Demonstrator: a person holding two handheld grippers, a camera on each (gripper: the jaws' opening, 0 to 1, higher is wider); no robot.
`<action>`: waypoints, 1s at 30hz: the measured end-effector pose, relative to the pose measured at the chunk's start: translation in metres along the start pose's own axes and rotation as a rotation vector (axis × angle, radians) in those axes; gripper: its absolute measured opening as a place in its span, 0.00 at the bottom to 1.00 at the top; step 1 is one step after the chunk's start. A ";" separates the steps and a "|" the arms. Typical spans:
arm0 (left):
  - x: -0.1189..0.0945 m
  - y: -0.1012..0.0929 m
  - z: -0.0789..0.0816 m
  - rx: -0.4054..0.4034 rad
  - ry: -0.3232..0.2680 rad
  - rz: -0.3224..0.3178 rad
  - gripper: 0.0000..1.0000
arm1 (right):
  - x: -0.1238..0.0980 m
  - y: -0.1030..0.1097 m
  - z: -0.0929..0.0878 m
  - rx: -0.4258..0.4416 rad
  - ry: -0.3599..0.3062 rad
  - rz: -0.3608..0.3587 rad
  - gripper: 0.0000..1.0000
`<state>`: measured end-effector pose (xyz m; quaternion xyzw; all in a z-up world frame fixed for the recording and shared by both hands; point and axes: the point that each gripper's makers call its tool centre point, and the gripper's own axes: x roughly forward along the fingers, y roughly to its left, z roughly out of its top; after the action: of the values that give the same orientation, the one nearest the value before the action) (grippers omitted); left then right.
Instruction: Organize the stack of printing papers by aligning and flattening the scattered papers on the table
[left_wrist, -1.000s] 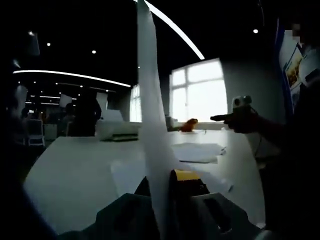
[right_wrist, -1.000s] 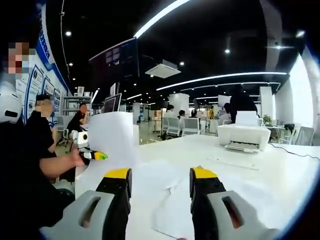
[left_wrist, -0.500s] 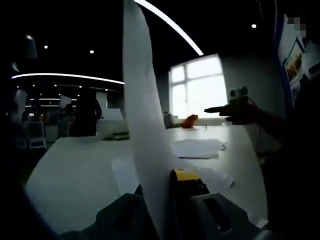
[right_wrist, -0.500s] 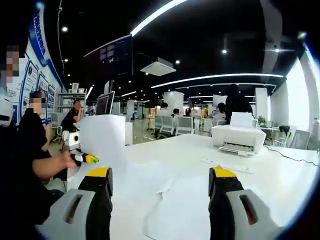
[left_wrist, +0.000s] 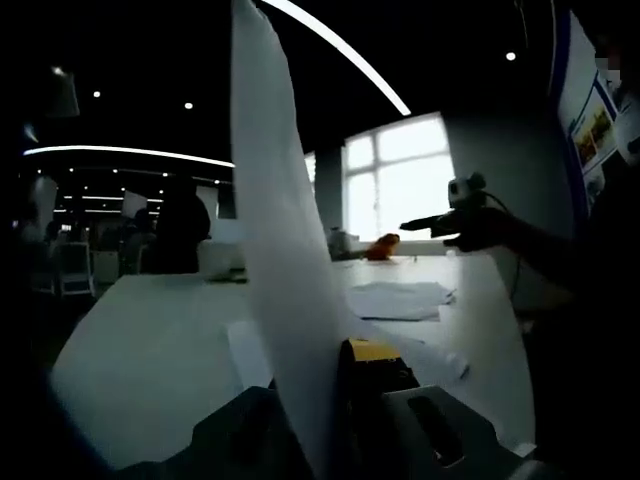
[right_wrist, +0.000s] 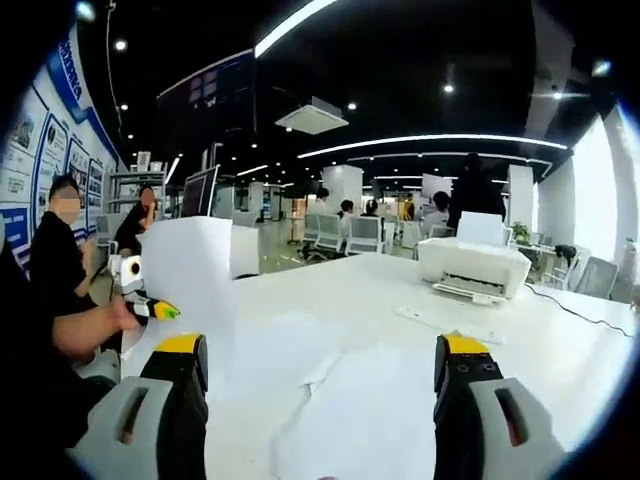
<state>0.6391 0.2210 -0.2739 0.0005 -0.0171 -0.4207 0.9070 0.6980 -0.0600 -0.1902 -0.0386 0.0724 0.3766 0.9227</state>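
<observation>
Above the table's (right_wrist: 560, 350) near edge | left gripper (left_wrist: 335, 400) pinched one upright sheet (left_wrist: 285, 290) | right gripper (right_wrist: 325, 375) spread wide, empty | risk: thin grip, the sheet could slip or crease.

Left claw (left_wrist: 335, 400) clamped on upright sheet (left_wrist: 280, 260), right claw (right_wrist: 320, 385) spread wide

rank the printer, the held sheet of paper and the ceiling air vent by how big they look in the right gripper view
1. held sheet of paper, upright in the left claw
2. printer on the table
3. ceiling air vent

The sheet is nearer the camera, so its lead over the printer is apparent only.
</observation>
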 end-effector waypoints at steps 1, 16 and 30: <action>0.000 0.000 0.000 0.000 0.000 0.001 0.06 | 0.000 -0.003 0.001 0.008 -0.007 -0.004 0.90; 0.002 0.004 -0.003 -0.004 0.014 0.024 0.06 | 0.010 -0.037 -0.022 0.035 0.075 -0.036 0.86; 0.003 0.003 -0.006 0.018 0.029 0.029 0.06 | 0.021 -0.034 -0.026 -0.002 0.110 -0.034 0.86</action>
<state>0.6436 0.2208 -0.2795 0.0145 -0.0076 -0.4073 0.9131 0.7335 -0.0730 -0.2185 -0.0614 0.1218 0.3584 0.9235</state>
